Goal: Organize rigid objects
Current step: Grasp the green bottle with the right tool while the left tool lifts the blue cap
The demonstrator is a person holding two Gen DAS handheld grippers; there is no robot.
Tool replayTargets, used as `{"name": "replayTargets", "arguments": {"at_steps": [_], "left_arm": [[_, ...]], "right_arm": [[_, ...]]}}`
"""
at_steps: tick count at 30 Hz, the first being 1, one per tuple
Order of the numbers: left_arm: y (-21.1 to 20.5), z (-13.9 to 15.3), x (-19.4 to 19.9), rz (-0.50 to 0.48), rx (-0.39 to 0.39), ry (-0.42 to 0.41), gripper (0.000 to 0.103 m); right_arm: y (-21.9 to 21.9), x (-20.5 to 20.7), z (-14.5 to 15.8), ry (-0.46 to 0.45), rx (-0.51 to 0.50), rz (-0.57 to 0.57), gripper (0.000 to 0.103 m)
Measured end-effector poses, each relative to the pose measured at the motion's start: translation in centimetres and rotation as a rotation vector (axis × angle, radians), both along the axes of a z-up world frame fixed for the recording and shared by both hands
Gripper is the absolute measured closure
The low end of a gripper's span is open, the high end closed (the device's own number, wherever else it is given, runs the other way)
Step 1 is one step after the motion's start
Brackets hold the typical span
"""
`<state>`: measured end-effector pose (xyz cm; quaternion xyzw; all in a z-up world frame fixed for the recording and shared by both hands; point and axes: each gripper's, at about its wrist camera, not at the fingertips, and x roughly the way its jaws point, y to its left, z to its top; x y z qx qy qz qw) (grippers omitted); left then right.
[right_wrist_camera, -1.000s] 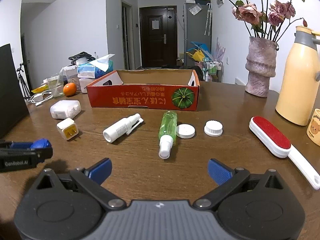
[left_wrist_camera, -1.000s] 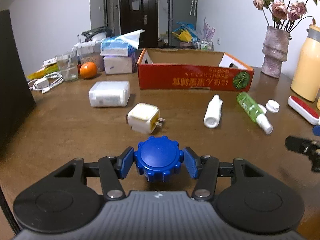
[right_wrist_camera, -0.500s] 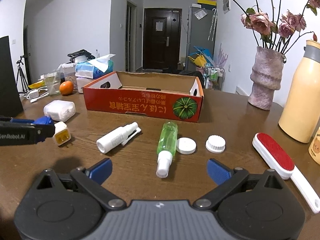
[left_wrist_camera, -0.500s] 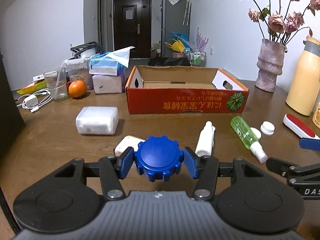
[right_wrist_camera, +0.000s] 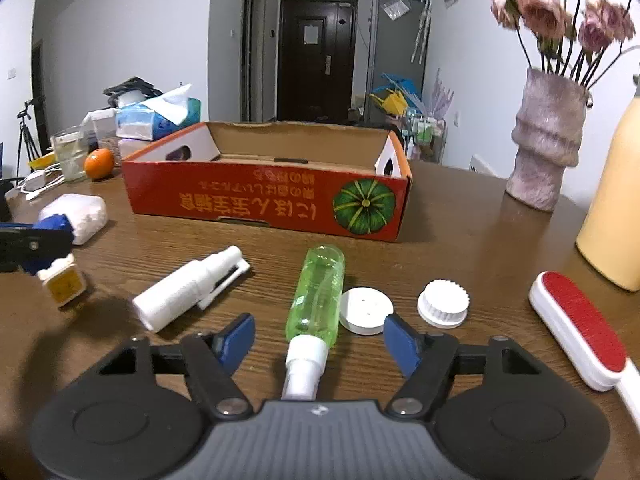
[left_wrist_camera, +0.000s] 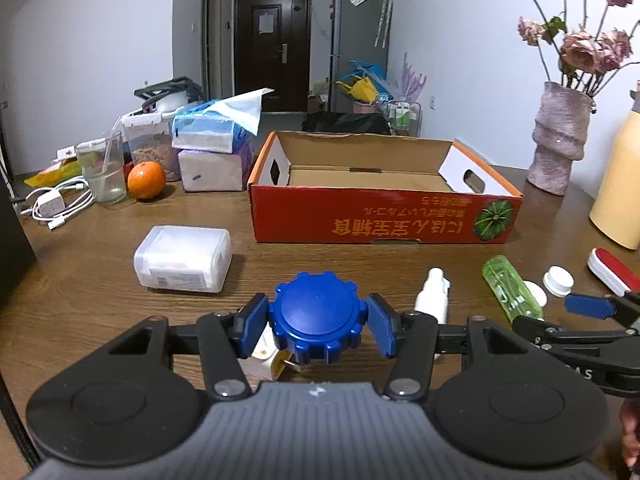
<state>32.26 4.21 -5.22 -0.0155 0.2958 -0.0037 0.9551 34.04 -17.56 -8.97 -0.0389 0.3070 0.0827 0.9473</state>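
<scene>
While the room behind shows white walls, a dark door (right_wrist_camera: 317,58) and a grey fridge (left_wrist_camera: 360,44), everything relevant sits on the brown wooden table (right_wrist_camera: 460,232). Red cardboard box (right_wrist_camera: 268,196) is the biggest item, open top, nothing visible inside, long side facing both cameras, print upside down. Right of it: yellow thermos (right_wrist_camera: 612,208) and a vase of dried flowers (right_wrist_camera: 546,140). Left rear clutter: tissue packs (left_wrist_camera: 214,148), glass (left_wrist_camera: 98,170), orange (left_wrist_camera: 146,179), white cable (left_wrist_camera: 60,206).

Loose items in front of the box, none blocking its near wall: lint brush (right_wrist_camera: 576,332) far right, white block (left_wrist_camera: 183,259) left, white spray bottle (right_wrist_camera: 192,286) lying diagonal, nozzle toward the box. Green spray bottle (right_wrist_camera: 320,294) lies flat, long axis running away from the right camera, white nozzle end nearest, base toward the box. Two white caps (right_wrist_camera: 404,306) just right of it; the flat one touches or nearly touches its side. Yellow-faced plug adapter (right_wrist_camera: 64,284) sits under the left tool.

Left gripper (left_wrist_camera: 318,326) is clamped on the blue knob cap (left_wrist_camera: 318,318), held above the table short of the box. Right gripper (right_wrist_camera: 318,340) is closing, pads either side of the green bottle's neck end, not yet touching.
</scene>
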Motion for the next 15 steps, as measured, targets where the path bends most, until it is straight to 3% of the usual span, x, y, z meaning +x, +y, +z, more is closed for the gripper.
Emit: {"name": "replayTargets", "arguments": {"at_steps": [12,15], "left_arm": [[0.6,-0.9,0.8,0.020,-0.006,0.016,0.048],[0.6,-0.9,0.8,0.023,-0.007,0.015,0.048]], "right_arm": [[0.7,3.6,-1.4,0.002,0.004,-0.026,0.061],[1.2,3.8,-1.5,-0.005,-0.009,-0.023,0.062]]}}
